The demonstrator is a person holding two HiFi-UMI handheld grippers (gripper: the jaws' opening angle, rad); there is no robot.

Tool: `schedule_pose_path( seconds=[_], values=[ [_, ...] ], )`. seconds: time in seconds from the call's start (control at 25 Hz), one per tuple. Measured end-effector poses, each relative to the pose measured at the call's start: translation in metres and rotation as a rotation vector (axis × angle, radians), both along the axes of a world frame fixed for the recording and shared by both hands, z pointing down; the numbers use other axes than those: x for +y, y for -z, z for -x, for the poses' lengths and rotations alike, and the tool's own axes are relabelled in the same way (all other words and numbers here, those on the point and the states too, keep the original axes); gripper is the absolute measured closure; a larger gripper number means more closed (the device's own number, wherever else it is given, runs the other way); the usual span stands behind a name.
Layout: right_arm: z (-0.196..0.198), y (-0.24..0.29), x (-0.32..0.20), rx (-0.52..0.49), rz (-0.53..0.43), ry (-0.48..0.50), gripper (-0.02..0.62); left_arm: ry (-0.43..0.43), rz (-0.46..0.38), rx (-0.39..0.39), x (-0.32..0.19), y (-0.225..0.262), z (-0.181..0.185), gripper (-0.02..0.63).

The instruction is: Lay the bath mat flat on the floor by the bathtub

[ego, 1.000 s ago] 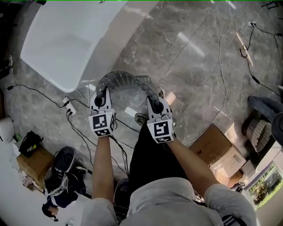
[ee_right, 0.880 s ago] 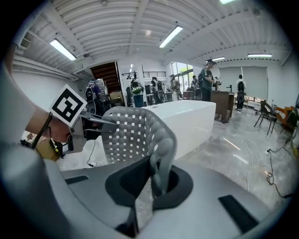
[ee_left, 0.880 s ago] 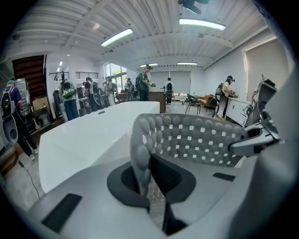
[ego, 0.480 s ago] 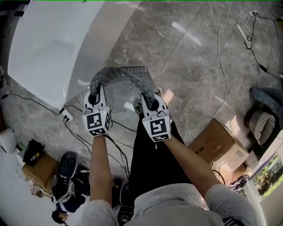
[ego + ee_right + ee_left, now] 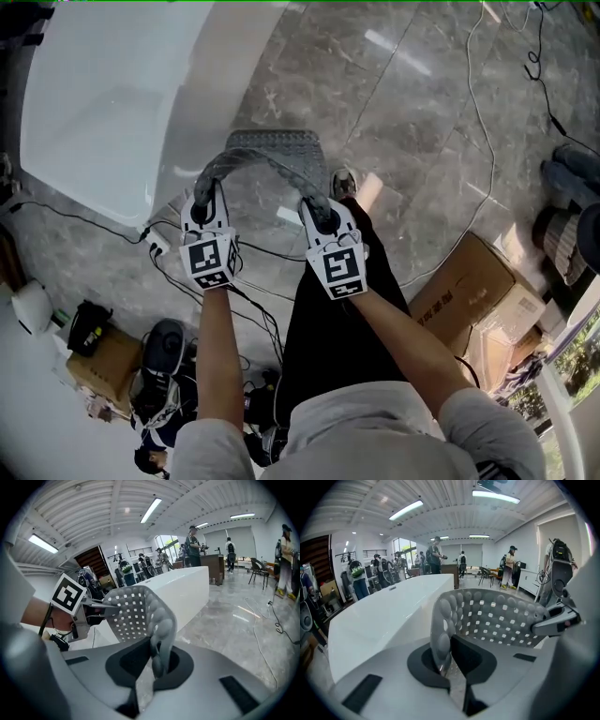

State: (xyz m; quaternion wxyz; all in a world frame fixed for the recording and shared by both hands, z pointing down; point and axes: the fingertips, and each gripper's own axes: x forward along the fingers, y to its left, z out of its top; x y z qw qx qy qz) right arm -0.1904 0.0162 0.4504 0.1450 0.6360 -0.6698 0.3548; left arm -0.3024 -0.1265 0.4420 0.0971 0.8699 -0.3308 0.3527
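Both tools sit lower than a second ago, and the grey perforated bath mat [image 5: 277, 148] arches between them closer to the floor [image 5: 422, 122], just beside the white bathtub [image 5: 103, 103]. You are mid-laying; floor contact cannot be confirmed. Count: one mat, one bathtub, two tools. The left tool [image 5: 208, 195] and right tool [image 5: 315, 208] each pinch one near corner.

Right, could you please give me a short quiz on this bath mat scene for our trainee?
1. True or false: the bath mat already lies flat on the floor.
2. Which holds the mat? A: left gripper only; B: right gripper only; C: both.
3. In the head view, the bathtub is on the mat's ___ side.
Key: 1 false, it arches between the grippers; 2 C; 3 left.
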Motion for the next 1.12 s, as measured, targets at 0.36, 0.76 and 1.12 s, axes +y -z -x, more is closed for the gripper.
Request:
schedule_pose_path(
  seconds=[0.36, 0.76, 1.12],
  values=[
    [0.008, -0.019, -0.003, -0.048, 0.026, -0.071, 0.574, -0.054, -0.019, -0.057, -0.016, -0.02, 0.007, 0.575],
    [-0.052, -0.074, -0.028, -0.015, 0.041, -0.092, 0.574, -0.064, -0.009, -0.007, -0.048, -0.072, -0.055, 0.575],
    [-0.107, -0.103, -0.06, -0.006, 0.064, -0.089, 0.574, -0.123, -0.02, -0.024, -0.081, -0.099, -0.109, 0.575]
  ],
)
